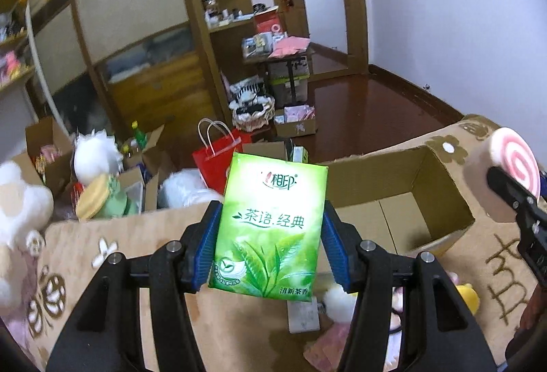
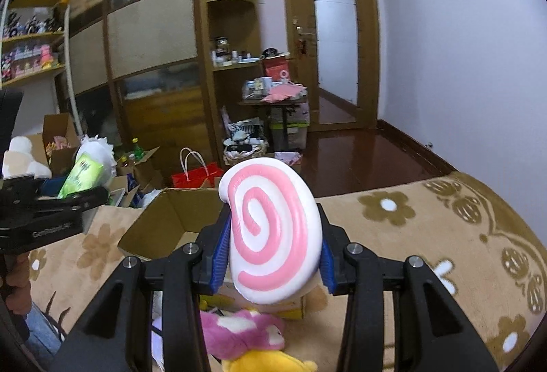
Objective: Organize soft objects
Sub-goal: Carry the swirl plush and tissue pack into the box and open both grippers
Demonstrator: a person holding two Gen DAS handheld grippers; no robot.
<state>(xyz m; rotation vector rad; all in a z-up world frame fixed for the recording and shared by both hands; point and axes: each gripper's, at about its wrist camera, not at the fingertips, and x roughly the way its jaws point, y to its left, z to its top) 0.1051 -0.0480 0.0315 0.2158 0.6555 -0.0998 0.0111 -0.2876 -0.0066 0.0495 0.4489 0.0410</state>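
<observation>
- The green tissue pack (image 1: 270, 225) is pinched by its two long sides between the blue pads (image 1: 207, 245) of the left tool (image 1: 270, 242), held upright in the air over the flowered beige bed cover (image 1: 85, 245), with the open cardboard box (image 1: 441, 201) just beyond it to the right.
- The pink-and-white swirl squishy (image 2: 273, 232) is clamped in the right tool (image 2: 273, 252) the same way, spiral face toward the camera, also clear of the bed; the box's near corner (image 2: 164, 218) sits to its left in that view.
- So both tools are closed on something soft, and nothing looks to be slipping yet.
- The step in hand is judged to be the carry over to the box, so the grip is best kept as it is: any tighter and the squishy gets crushed, any looser and the slick tissue wrapper could slide out.
- The pack should be brought over the box's opening, clear of the raised flaps, before anything is let go.
- The two tools are close together, so one drop at a time is probably safer than a crowded double release.
- Other plush bits, a pink plush (image 2: 239, 331) and a yellow plush (image 2: 270, 361), are left lying on the bed below, so more trips are likely needed.
- The cluttered floor boxes and red bag (image 1: 218, 160) behind are best ignored.
</observation>
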